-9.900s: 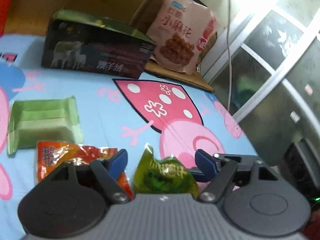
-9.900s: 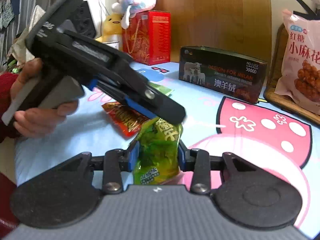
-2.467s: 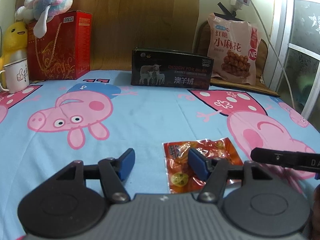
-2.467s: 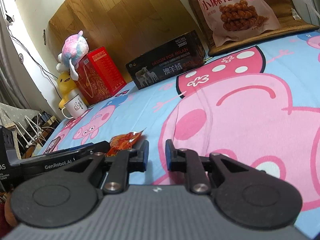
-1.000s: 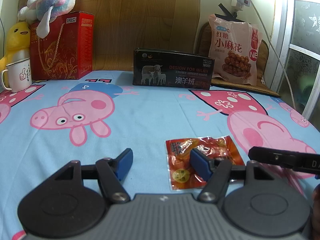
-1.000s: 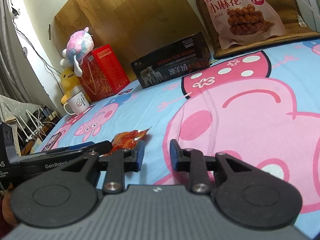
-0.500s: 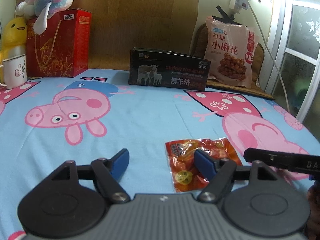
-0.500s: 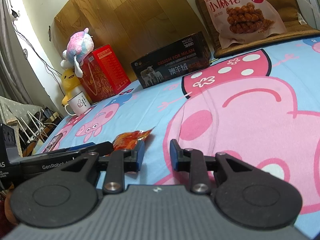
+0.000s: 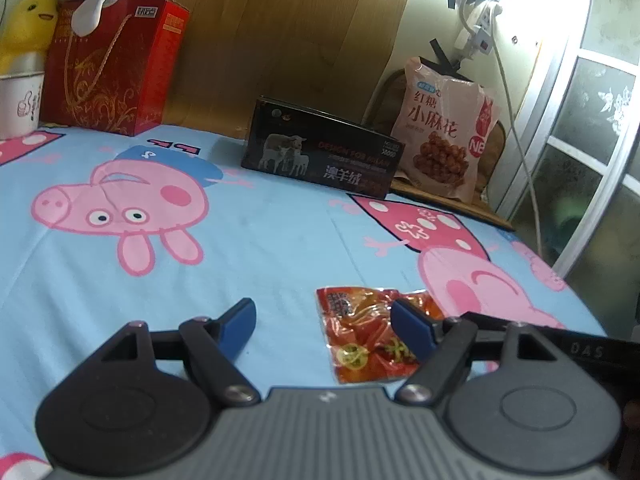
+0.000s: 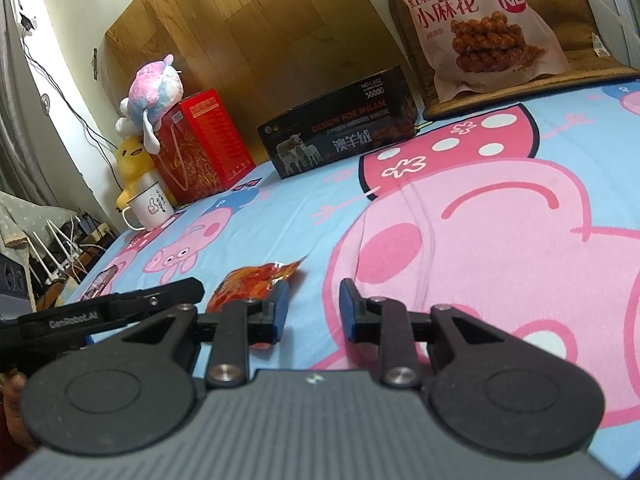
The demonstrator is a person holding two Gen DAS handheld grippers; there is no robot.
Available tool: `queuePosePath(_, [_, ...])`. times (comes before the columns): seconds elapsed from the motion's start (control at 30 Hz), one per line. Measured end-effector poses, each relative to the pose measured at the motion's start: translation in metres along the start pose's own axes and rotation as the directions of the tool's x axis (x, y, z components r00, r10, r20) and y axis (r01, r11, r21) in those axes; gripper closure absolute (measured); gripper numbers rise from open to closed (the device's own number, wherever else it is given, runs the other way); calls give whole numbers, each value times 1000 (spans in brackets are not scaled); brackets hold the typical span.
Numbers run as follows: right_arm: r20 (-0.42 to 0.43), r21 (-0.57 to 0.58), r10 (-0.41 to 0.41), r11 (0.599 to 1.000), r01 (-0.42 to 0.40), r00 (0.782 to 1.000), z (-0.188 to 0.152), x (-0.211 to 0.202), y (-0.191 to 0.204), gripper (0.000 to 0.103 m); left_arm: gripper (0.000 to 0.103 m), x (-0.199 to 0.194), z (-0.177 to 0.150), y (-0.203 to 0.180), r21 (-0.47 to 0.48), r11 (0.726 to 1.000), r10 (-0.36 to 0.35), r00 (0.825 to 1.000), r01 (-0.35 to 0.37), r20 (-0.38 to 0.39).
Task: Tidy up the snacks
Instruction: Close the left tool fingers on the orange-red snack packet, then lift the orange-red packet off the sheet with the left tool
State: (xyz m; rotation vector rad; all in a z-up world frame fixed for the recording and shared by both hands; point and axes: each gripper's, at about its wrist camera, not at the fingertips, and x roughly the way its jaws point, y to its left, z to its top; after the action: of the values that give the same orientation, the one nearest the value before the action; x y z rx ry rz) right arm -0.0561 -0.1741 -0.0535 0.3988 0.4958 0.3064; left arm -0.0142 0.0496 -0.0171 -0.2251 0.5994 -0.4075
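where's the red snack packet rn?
The red snack packet lies flat on the pig-print sheet, partly behind the open left gripper's right finger in the left wrist view. In the right wrist view it's just left of the open right gripper.

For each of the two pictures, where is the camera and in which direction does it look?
Left wrist: on the left gripper, low over the bedsheet, facing the black box; its open fingers show.
Right wrist: on the right gripper, facing the same wall; its fingers and the left gripper show.
Shared: red snack packet, black box, pink snack bag.
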Motion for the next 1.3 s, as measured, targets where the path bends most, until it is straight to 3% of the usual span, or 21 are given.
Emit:
queuePosePath(0.13, [-25, -51, -59, 997, 58, 998, 0, -2, 14, 69, 26, -1, 0, 4, -18, 999, -30, 1000, 30, -1])
queuePosePath(0.2, [-39, -58, -47, 997, 45, 998, -1, -4, 21, 65, 26, -1, 0, 4, -21, 999, -38, 999, 38, -6])
queuePosePath(0.33, [-37, -53, -46, 998, 44, 998, 2, -2, 24, 65, 25, 0, 3, 6, -47, 998, -48, 999, 47, -12])
queuePosePath(0.53, [-13, 44, -23, 999, 24, 1000, 11, -5, 7, 63, 25, -8, 9, 18, -86, 996, 13, 1000, -12, 10])
queuePosePath(0.73, [-68, 166, 115, 981, -103, 991, 12, 3, -7, 59, 25, -8, 15, 34, -150, 989, 6, 1000, -9, -23])
queuePosePath(0.9, [-114, 158, 194, 972, -175, 974, 3, 13, 5, 59, 25, -6, 11, 28, -144, 988, -70, 996, 63, -49])
queuePosePath(0.97, [-118, 132, 201, 974, -185, 973, 0, 15, 13, 63, 25, -5, 10, 23, -136, 988, -87, 994, 79, -59])
queuePosePath(1.03, [-165, 108, 199, 977, -183, 966, -3, 21, 20, 95, 25, -3, 10, 21, -148, 982, -127, 989, 115, -76])
queuePosePath(1.17, [-145, 117, 207, 975, -191, 968, -4, 15, 21, 96, 25, -2, 10, 24, -193, 967, -186, 979, 166, -89])
queuePosePath(1.3, [-117, 248, 264, 941, -229, 957, -1, 9, 2, 97, 24, -4, 10, 35, -245, 950, -224, 969, 194, -101])
